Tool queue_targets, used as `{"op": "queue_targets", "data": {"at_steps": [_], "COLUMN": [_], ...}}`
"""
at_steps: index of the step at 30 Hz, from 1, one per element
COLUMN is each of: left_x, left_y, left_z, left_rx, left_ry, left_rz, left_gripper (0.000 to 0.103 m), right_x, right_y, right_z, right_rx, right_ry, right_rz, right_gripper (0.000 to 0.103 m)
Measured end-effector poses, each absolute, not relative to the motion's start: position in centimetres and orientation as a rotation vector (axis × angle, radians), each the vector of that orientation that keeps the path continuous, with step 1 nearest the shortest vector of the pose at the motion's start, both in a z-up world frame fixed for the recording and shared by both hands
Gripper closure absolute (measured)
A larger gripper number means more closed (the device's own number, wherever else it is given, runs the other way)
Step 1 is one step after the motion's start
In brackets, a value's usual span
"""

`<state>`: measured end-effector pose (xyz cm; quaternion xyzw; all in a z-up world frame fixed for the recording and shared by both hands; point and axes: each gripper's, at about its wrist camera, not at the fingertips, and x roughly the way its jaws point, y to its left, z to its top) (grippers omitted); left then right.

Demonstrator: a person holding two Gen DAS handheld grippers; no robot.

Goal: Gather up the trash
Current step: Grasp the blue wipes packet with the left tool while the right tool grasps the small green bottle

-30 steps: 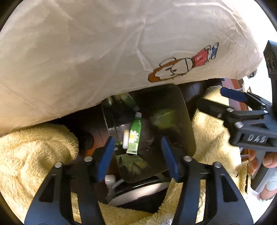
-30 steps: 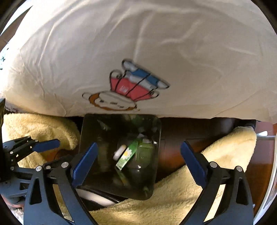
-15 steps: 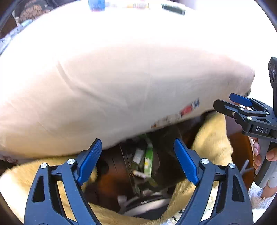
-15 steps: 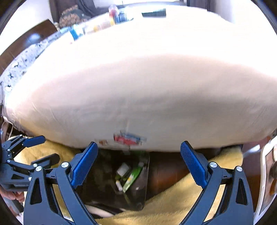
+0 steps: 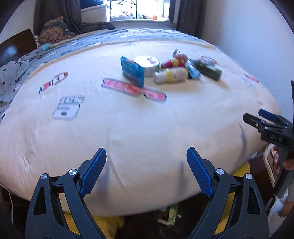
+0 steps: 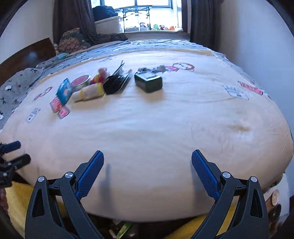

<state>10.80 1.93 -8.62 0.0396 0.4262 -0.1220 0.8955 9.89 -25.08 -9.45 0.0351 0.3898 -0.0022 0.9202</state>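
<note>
A wide bed [image 6: 165, 128] fills both views, covered with a cream blanket [image 5: 147, 128] that carries cartoon prints. Behind it lies a grey patterned quilt [image 6: 22, 80]. At the head of the bed, on the left, a dark wooden board [image 6: 27, 55] stands, and near it rests a brown patterned cushion [image 5: 53, 34]. Dark curtains [image 6: 200, 20] frame a bright window [image 6: 143, 11], and small toys [image 6: 156, 26] sit on its sill. Below the bed's near edge a yellow fluffy towel [image 6: 18, 198] shows.
</note>
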Motion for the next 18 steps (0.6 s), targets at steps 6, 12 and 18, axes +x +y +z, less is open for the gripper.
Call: {"op": "queue_targets", "data": {"at_steps": [6,12,18], "left_x": [16.6,22.0,26.3], "left_y": [1.3,0.8,0.3], "left_z": [-6.7,-6.0,-7.1], "left_rx": [0.072,0.042,0.055], "left_ry": [0.837,0.824,0.860], "left_rz": [-0.182,-0.120,-0.064], "left_gripper": [0.019,0.019,0.032], "right_x": [14.9,19.7,23.5], "right_y": [-25.6,-25.7,-25.4], "right_z": [-8.6,-8.8,-9.6], "right_rx": [0.059,0.041,0.014], "right_ry": [0.773,0.781,0.823], "right_rz": [-0.017,-0.022,-0.019], "right_gripper": [0.007,0.008,0.021]}}
